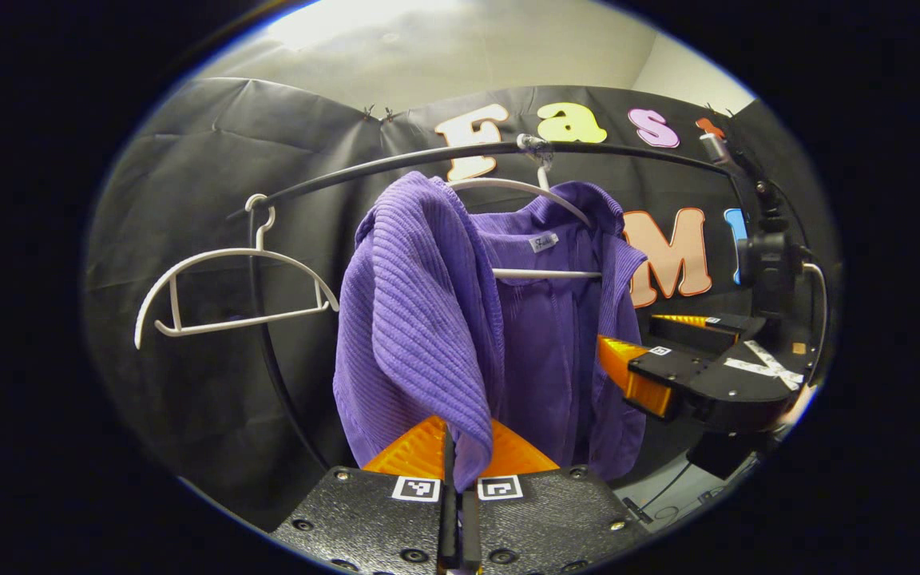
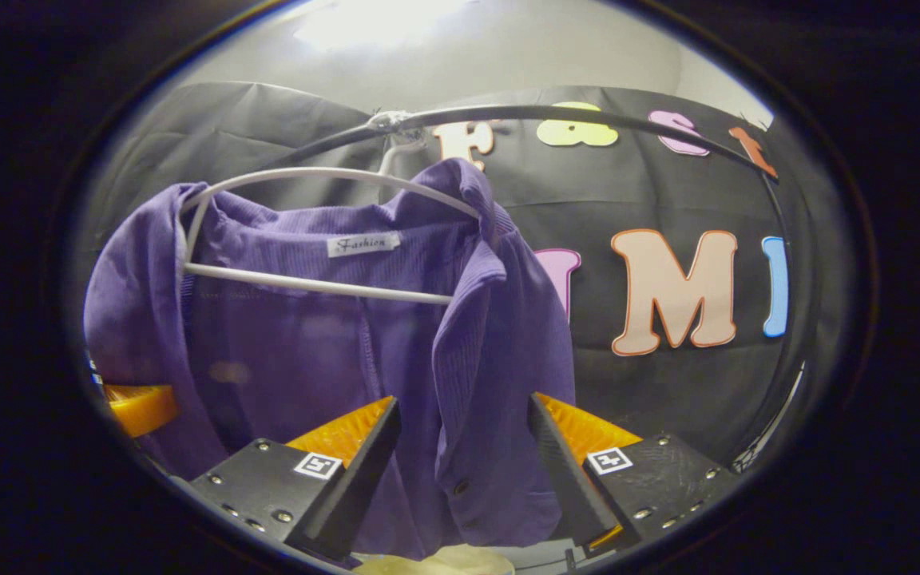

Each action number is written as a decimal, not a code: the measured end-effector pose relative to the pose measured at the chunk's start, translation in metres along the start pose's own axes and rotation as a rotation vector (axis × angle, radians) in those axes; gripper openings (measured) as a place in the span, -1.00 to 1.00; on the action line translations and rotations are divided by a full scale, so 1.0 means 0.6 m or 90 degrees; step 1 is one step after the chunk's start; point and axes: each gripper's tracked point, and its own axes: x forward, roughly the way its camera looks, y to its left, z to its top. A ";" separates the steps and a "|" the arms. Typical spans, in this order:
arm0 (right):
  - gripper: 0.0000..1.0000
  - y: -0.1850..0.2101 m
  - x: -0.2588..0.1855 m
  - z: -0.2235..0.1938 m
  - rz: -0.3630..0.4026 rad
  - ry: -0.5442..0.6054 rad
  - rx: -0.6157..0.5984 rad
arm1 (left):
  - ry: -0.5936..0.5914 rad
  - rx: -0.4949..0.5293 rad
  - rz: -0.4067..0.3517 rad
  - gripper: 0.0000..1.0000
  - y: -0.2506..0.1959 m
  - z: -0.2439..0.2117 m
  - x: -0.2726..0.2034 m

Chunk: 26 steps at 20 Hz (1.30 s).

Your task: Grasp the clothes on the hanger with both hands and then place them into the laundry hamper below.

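Left gripper view, from the left: empty white plastic hanger [image 1: 228, 291] hooked on the curved black rail [image 1: 396, 162]; beside it, purple ribbed knit cardigan [image 1: 428, 319] draped over a second white hanger [image 1: 536, 231] on the same rail, one shoulder slumped forward and down. At bottom centre, left gripper [image 1: 460, 455] closed tight on the hanging front edge of the cardigan, fabric pinched between both fingers. Further right, right gripper [image 1: 628, 371] level with the garment's far edge, jaws spread wide.

Right gripper view, from the left: tip of the left gripper [image 2: 140, 407] at the cardigan's [image 2: 308, 343] edge; white hanger [image 2: 300, 231] with its bar across the collar; right gripper [image 2: 464, 435] at bottom, wide open, straddling the buttoned front panel, fingers apart from the cloth on both sides. Pale rounded shape [image 2: 436, 561] at the lower edge, too cut off to identify.
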 end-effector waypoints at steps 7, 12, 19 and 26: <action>0.82 0.006 0.055 -0.011 -0.017 0.002 -0.026 | -0.003 0.005 0.006 -0.94 0.015 0.001 0.002; 0.51 -0.017 0.087 -0.030 -0.061 0.015 -0.030 | -0.008 0.007 0.012 -0.94 0.026 0.007 0.002; -0.33 -0.073 0.090 -0.058 -0.127 0.060 -0.005 | -0.025 0.016 0.029 -0.91 0.049 0.022 -0.001; -0.93 -0.144 0.085 -0.038 -0.208 0.072 0.000 | -0.037 0.020 0.060 -0.94 0.077 0.036 -0.008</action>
